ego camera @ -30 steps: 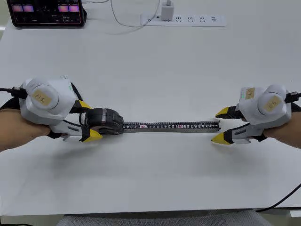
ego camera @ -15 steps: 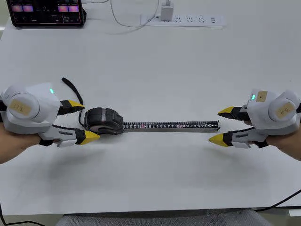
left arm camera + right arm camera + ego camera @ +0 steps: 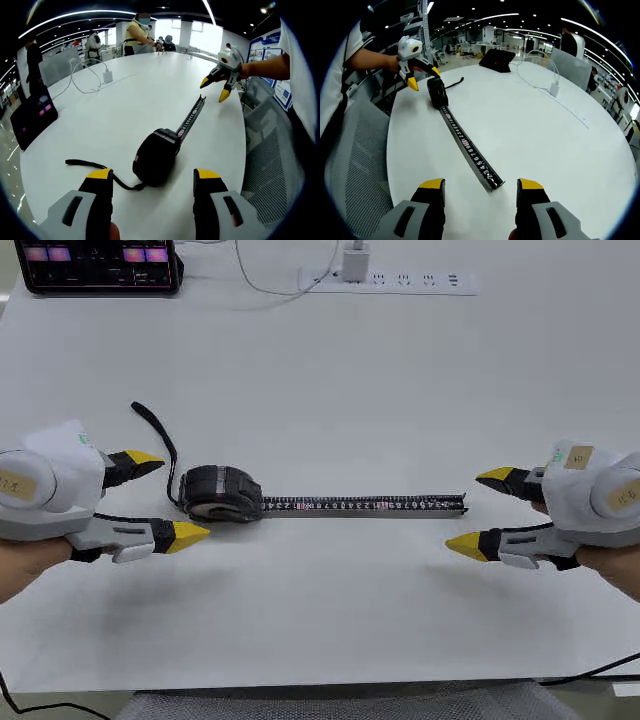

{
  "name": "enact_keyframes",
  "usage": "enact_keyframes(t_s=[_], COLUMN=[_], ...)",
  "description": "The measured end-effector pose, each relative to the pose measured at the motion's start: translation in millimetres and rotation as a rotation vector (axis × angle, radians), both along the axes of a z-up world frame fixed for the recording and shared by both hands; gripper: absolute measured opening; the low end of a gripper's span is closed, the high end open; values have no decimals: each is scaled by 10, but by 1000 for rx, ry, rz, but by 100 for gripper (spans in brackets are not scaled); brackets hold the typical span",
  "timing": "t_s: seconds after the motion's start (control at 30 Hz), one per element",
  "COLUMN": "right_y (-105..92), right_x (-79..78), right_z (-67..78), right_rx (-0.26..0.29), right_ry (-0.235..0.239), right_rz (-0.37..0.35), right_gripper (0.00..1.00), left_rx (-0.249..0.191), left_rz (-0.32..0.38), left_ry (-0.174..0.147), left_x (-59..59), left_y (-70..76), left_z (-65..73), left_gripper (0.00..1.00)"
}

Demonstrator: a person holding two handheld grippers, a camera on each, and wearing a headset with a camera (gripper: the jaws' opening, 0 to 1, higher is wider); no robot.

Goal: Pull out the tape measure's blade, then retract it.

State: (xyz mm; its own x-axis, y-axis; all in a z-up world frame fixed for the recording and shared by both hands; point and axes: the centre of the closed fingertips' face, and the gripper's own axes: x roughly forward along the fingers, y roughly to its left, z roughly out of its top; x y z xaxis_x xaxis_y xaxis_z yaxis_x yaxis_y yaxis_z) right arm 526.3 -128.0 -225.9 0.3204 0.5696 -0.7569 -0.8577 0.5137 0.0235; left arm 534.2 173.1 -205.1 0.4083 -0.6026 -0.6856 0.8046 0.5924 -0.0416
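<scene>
Now: black tape measure case (image 3: 222, 494) lies on white worktop (image 3: 320, 390), left of centre. Dark numbered blade (image 3: 365, 505) is out, flat on worktop, running right from case. Left tongs (image 3: 183, 495) released, yellow-tipped jaws spread, just left of case, no contact. Right tongs (image 3: 465, 510) released too, empty; blade end sits at their mouth, not touching. Black wrist strap (image 3: 155, 430) trails from case past left tongs. White power strip (image 3: 400, 282) at far edge.
</scene>
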Motion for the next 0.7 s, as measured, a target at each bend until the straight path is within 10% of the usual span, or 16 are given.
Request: enact_keyframes(t_s=[0.7], right_y=[113], right_x=[-176], right_z=[139], right_rx=[46], right_ry=[-69], right_rz=[-76], right_gripper=[71], left_rx=[-53], left_rz=[89], left_ry=[-34], left_x=[-182], left_y=[38], left_z=[67], left_gripper=[79])
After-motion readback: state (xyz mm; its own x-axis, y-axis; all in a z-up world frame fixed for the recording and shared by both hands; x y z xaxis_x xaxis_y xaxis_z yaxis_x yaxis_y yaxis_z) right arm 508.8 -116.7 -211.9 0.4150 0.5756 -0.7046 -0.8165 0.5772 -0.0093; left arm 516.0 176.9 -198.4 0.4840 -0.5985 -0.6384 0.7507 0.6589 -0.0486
